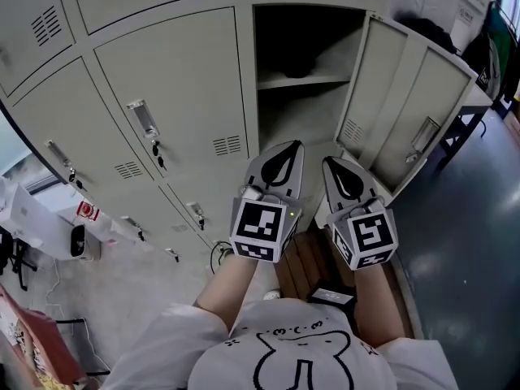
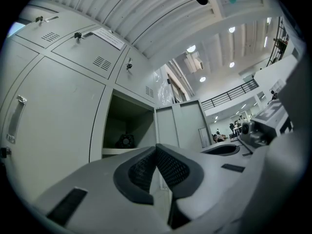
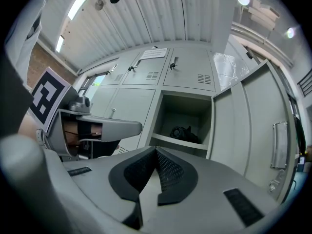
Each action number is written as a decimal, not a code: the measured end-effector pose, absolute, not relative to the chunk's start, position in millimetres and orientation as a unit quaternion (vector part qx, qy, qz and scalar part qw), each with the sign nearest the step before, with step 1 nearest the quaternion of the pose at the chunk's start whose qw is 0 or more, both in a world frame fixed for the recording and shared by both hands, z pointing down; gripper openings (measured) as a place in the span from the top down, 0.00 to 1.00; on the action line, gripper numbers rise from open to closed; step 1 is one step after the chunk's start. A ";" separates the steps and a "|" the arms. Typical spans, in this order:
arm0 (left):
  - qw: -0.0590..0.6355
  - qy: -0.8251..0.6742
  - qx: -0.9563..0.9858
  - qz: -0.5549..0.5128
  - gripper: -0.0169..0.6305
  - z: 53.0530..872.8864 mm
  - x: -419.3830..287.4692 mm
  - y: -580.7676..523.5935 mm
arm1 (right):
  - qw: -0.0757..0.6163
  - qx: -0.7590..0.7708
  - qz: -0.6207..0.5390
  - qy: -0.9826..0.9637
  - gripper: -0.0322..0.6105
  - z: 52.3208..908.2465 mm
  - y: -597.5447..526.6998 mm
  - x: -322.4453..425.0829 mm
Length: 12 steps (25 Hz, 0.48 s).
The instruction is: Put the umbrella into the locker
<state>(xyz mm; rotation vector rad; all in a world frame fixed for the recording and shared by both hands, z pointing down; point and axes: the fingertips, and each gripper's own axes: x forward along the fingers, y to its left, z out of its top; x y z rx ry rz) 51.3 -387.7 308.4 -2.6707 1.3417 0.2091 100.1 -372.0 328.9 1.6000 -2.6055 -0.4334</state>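
Observation:
The locker [image 1: 302, 80] in front of me stands with its door [image 1: 406, 108] swung out to the right. A black folded umbrella [image 1: 297, 65] lies on the shelf inside, far back in the upper part; it is also in the left gripper view [image 2: 126, 141] and the right gripper view [image 3: 184, 133]. My left gripper [image 1: 292, 146] is shut with nothing in it, its tip just short of the opening. My right gripper [image 1: 333, 163] hangs beside it, also shut and empty. Their pads meet at the tips in both gripper views [image 2: 156, 147] [image 3: 156, 151].
Closed locker doors [image 1: 175, 88] with handles and keys fill the wall to the left. The open door juts out close to my right gripper. Below me are wooden slats [image 1: 305, 258] and a dark box [image 1: 331, 296]. Bags and clutter [image 1: 49, 218] lie on the floor at the left.

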 end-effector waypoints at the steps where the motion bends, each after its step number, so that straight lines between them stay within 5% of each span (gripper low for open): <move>1: 0.070 0.446 -0.890 0.069 0.94 309.6 51.2 -387.7 | 0.028 0.517 -0.140 -0.844 0.93 329.5 -372.3 99.5; 12: 0.065 0.427 -0.899 0.077 0.94 307.8 55.4 -382.4 | 0.029 0.510 -0.146 -0.847 0.93 327.3 -372.1 90.5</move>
